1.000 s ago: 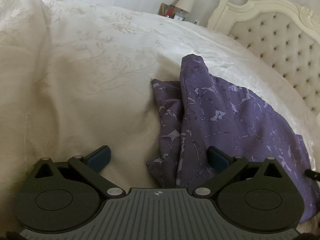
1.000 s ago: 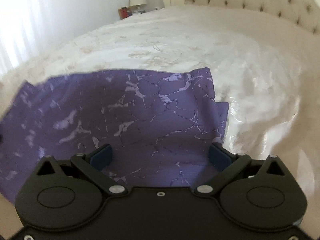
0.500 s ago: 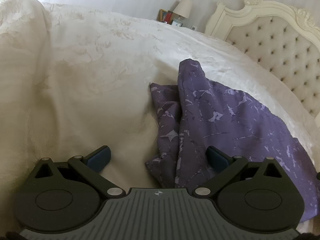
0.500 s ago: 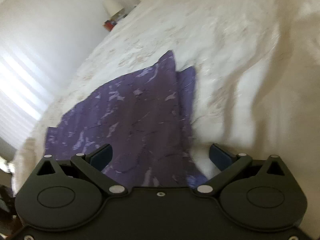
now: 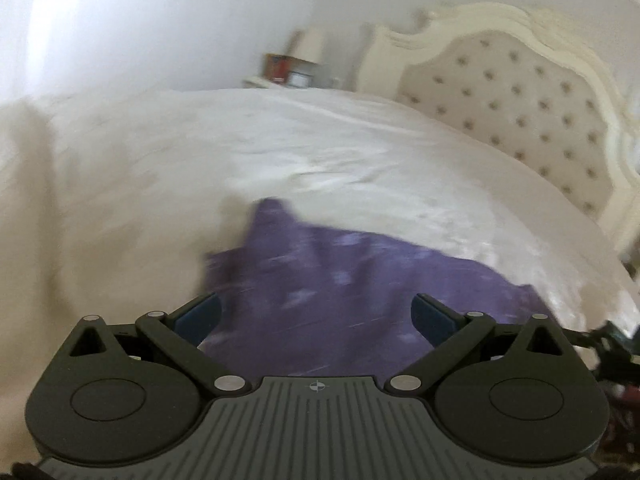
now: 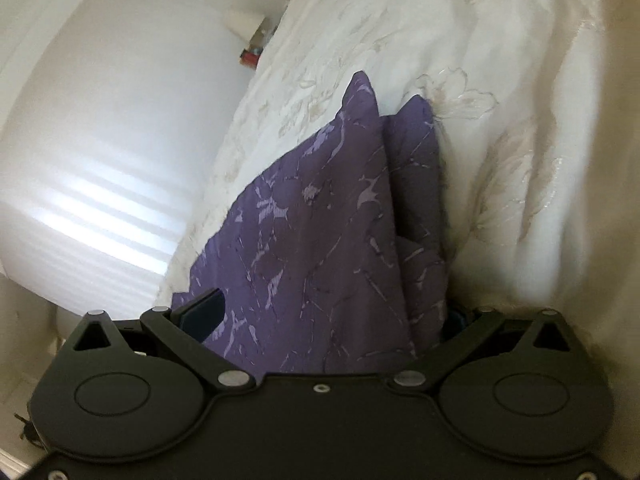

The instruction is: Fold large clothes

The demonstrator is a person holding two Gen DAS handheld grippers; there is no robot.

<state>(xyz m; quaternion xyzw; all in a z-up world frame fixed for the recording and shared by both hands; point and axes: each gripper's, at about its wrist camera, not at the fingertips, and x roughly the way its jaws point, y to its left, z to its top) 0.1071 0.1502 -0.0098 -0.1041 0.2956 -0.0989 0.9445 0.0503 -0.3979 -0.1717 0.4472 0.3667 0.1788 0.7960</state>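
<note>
We hold both tools, left [image 5: 316,316] and right [image 6: 328,312], spread wide and empty over the purple marbled garment [image 6: 320,240] lying on the cream embroidered bedspread [image 6: 500,100], probably ready for its next fold.

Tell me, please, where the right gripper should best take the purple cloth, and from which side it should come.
Probably at the layered folded edge of the purple cloth, on its right side where a second ply shows beside the top one. The right gripper is open with the cloth lying between its fingers, so closing from this near side would likely catch both layers. On the cream bedspread the flat middle offers no edge.
</note>
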